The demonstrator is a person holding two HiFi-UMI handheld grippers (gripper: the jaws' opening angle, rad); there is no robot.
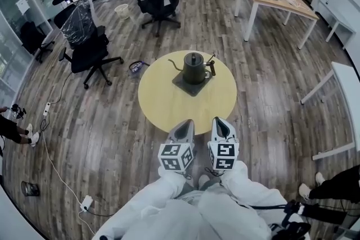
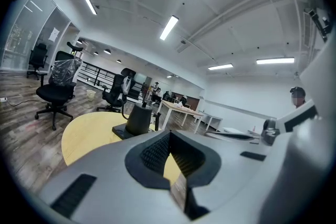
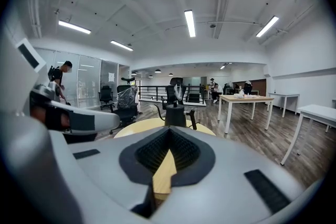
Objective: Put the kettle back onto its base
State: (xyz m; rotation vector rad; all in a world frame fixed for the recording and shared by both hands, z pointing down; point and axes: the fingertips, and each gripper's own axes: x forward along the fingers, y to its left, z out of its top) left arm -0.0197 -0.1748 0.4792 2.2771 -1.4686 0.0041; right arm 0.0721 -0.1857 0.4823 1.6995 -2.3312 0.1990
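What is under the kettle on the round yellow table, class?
A dark square base, lying flat on the table. Its corners show around the kettle; its middle is covered by the kettle.

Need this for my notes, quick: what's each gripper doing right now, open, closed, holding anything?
Grey left gripper: closed, holding nothing.
Grey right gripper: closed, holding nothing.

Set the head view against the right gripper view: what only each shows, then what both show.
Head view only: the wearer's white sleeves and a wastebasket. Right gripper view only: ceiling lights and a person standing by the glass wall. Both: the kettle sitting on its base on the round yellow table, plus the wooden desk.
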